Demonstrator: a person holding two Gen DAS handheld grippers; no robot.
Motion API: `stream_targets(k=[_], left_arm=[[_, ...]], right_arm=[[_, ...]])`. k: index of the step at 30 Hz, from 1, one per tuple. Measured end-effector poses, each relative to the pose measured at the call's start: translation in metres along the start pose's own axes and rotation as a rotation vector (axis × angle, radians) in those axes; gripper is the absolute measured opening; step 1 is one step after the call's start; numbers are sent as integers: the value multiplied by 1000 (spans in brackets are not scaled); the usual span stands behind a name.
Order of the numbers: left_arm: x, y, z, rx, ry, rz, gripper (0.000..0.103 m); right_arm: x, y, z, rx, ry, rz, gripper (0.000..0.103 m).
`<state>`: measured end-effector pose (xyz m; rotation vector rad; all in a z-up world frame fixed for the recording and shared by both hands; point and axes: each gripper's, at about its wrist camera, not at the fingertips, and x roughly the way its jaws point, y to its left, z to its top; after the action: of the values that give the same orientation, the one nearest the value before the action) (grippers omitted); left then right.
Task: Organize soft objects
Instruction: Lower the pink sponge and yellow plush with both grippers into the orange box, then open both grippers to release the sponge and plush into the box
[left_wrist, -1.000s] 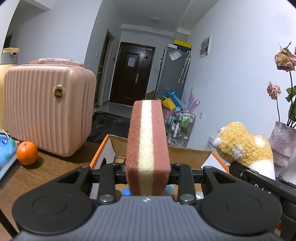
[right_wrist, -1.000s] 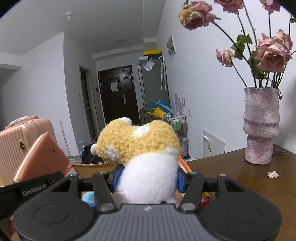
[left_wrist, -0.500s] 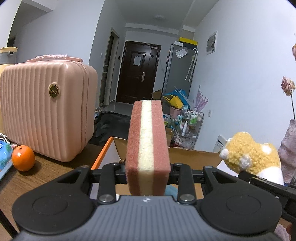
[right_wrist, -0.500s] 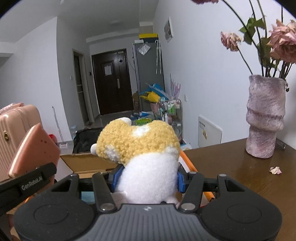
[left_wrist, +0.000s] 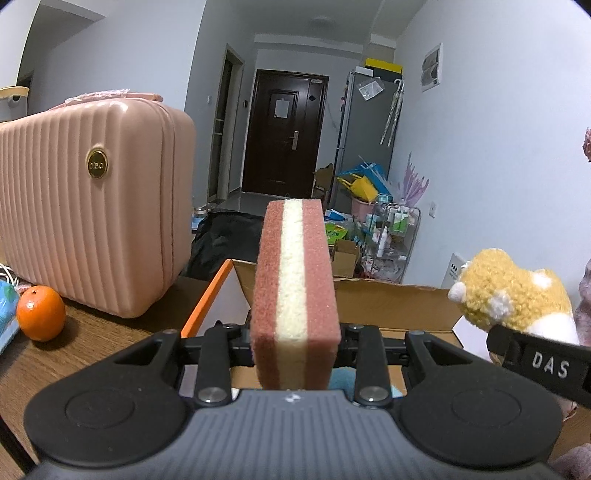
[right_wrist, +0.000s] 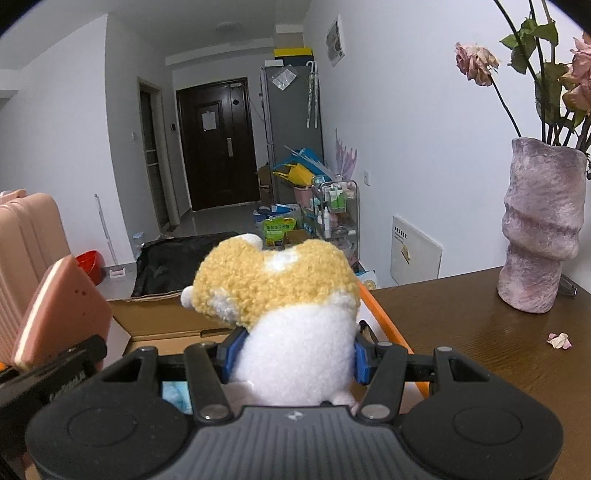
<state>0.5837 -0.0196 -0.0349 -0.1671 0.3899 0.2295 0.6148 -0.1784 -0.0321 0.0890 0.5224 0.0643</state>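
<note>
Both soft things are picked up but not yet put away. The left tongs (left_wrist: 294, 354) are closed on a pink-and-cream sponge (left_wrist: 293, 291), the right tongs (right_wrist: 293, 360) on a plush toy (right_wrist: 284, 310), both held over the open cardboard box (left_wrist: 388, 302) on the tabletop (right_wrist: 480, 332). Something blue already lies inside. I judge that lowering and releasing remain.
</note>
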Motion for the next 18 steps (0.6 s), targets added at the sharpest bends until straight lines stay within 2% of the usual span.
stream_targets(k=[12, 14, 15, 16, 17, 18], left_arm=[[5, -3, -1, 26, 6, -7, 32], [5, -1, -2, 22, 2, -7, 37], [6, 0, -1, 18, 0, -11, 46], [4, 1, -1, 11, -5, -8, 58], [3, 2, -1, 5, -13, 0, 65], [1, 3, -1, 0, -22, 15, 79]], right_arm=[[10, 0, -5, -14, 34, 8, 55], [12, 0, -6, -10, 45, 12, 57], [14, -2, -4, -3, 49, 12, 60], [13, -4, -4, 7, 50, 13, 70], [13, -5, -3, 13, 44, 10, 82], [11, -6, -2, 18, 31, 1, 86]])
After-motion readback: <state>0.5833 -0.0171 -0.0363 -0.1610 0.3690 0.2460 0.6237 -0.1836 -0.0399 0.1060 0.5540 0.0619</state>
